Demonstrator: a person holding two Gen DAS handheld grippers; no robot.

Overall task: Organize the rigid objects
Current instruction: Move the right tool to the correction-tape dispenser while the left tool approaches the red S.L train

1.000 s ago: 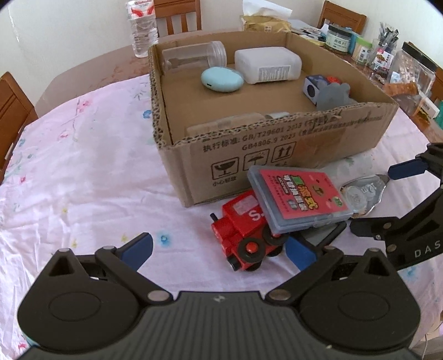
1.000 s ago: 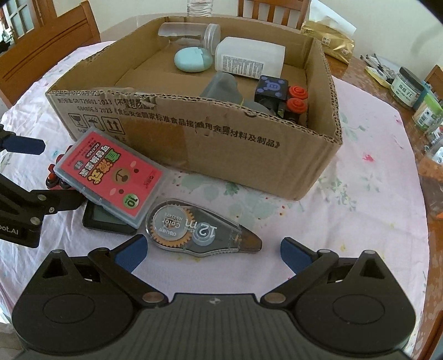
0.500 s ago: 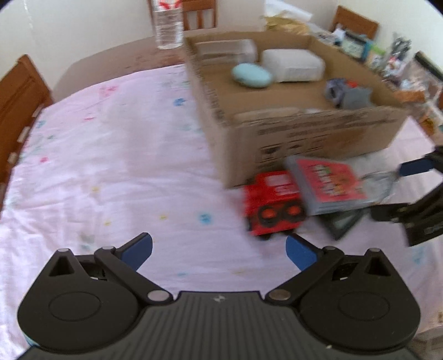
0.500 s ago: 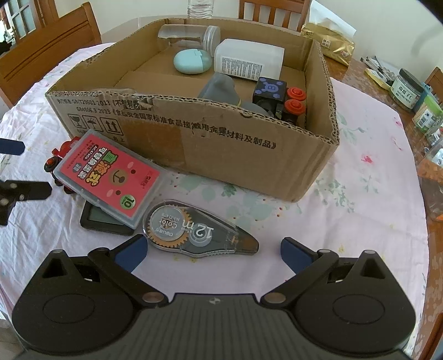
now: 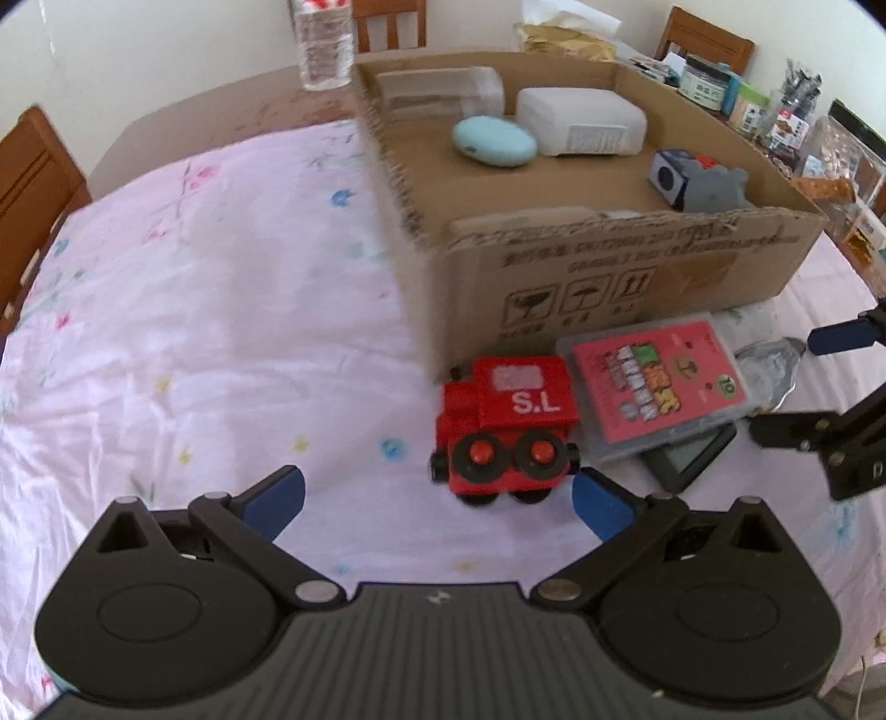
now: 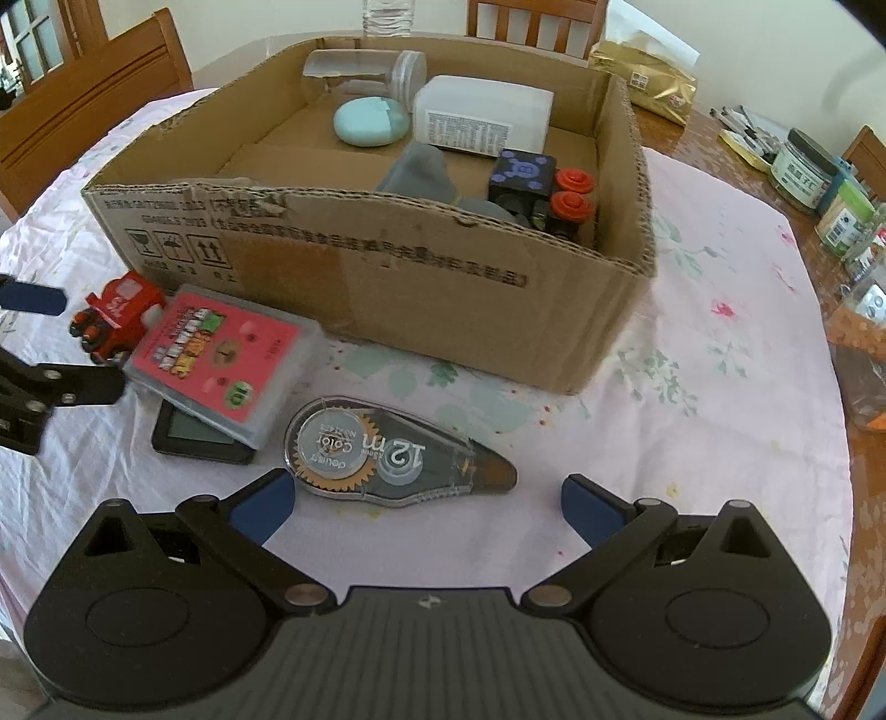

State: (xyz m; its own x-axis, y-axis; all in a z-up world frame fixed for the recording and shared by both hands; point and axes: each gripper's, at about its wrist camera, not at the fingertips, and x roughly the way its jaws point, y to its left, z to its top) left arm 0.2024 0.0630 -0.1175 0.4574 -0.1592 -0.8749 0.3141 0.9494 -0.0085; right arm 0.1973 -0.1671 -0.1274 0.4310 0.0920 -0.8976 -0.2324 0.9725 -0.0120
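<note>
A red toy train point(image 5: 506, 426) stands on the tablecloth in front of the cardboard box point(image 5: 637, 277). My left gripper point(image 5: 437, 498) is open and empty, its right fingertip just beside the train. A red card case point(image 6: 216, 360) leans on a small black device point(image 6: 199, 437). A clear correction tape dispenser point(image 6: 387, 448) lies just ahead of my right gripper point(image 6: 423, 507), which is open and empty. The train also shows in the right wrist view point(image 6: 116, 324).
The box point(image 6: 387, 277) holds a clear jar point(image 6: 365, 69), a blue oval case point(image 6: 371, 122), a white container point(image 6: 482, 122), a grey piece point(image 6: 415, 171) and a black-and-red toy point(image 6: 542, 191). Jars point(image 6: 803, 169) crowd the right table edge. A water bottle point(image 5: 326, 50) stands behind the box.
The left gripper swung away left and came back, now facing the train's side from nearer. The right gripper edged slightly forward toward the tape dispenser. Both stayed open.
</note>
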